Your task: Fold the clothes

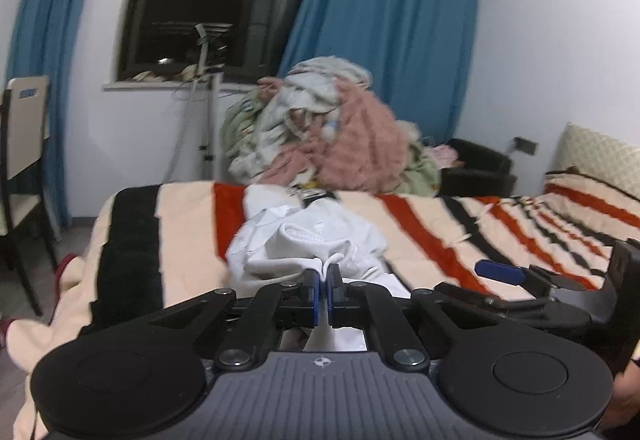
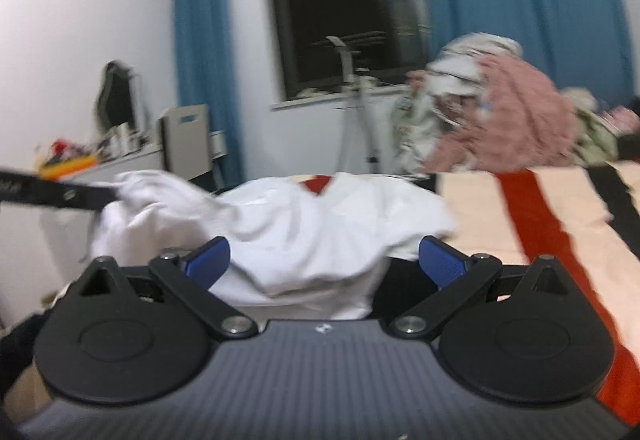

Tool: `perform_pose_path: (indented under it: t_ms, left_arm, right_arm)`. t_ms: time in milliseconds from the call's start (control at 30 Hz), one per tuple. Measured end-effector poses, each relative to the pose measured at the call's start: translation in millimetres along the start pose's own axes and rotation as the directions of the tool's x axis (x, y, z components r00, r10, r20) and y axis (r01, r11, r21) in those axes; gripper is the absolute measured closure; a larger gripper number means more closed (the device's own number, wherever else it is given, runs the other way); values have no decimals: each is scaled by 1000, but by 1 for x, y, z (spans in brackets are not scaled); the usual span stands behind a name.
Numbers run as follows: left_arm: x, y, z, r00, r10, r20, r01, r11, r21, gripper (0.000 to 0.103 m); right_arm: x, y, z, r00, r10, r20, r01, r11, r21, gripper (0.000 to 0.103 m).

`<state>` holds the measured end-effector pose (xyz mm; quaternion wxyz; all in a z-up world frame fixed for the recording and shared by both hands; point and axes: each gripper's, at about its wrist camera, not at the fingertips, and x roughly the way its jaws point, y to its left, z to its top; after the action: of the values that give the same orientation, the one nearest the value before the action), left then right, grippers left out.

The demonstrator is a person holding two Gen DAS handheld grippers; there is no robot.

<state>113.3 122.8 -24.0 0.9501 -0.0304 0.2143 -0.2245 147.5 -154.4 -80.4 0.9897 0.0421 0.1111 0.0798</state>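
A white garment (image 1: 308, 240) lies crumpled on the striped bed (image 1: 440, 224). My left gripper (image 1: 324, 282) is shut on a fold of that white cloth, which runs down between the blue pads. In the right wrist view the same white garment (image 2: 320, 228) spreads in front of my right gripper (image 2: 324, 260), whose blue pads (image 2: 442, 264) stand wide open with the cloth lying between and beyond them. The left gripper's black finger (image 2: 60, 194) reaches in from the left edge and holds the garment's corner. The right gripper (image 1: 520, 280) also shows at the right of the left wrist view.
A tall pile of pink, green and white laundry (image 1: 332, 132) sits at the bed's far side under blue curtains (image 1: 392, 20). A chair (image 1: 24, 160) stands left of the bed. A desk with clutter (image 2: 100, 156) and a stand (image 2: 360, 112) are by the window.
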Motion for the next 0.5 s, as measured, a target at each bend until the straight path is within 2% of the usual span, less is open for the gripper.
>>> perform_pose_path:
  t_ms: [33,67,100,133,267,367,400,500]
  left_arm:
    - [4,4,-1,1000,17,-17,-18,1000,-15,99]
    - [7,7,-1,999,31,-35,-33,999,-31,99]
    - [8,11,-2,998,46,-51,-48,998,-48,99]
    - [10,13,-2,996,64,-63,-68,996,-66,99]
    - [15,24,-1,985,132,-115,-147,980,-136,99]
    - [18,31,-2,970,183,-158,-212,958,-192,99]
    - [19,33,-4,963,203,-174,-239,947,-216,99]
    - [24,34,-9,948,243,-206,-288,929,-233,99]
  right_arm:
    - [5,7,-3,1000,17,-13,-17,1000,-16,8]
    - [10,14,-6,999,34,-26,-35,999,-32,17]
    - [15,20,-8,998,51,-40,-53,997,-47,30]
    - [20,27,-11,996,68,-54,-71,996,-63,34]
    - [38,52,-23,984,135,-114,-151,978,-141,37]
    - [37,67,-30,979,173,-109,-195,947,-255,37]
    - [35,73,-31,979,180,-99,-202,934,-296,37]
    - [37,84,-34,989,133,-65,-148,909,-390,39]
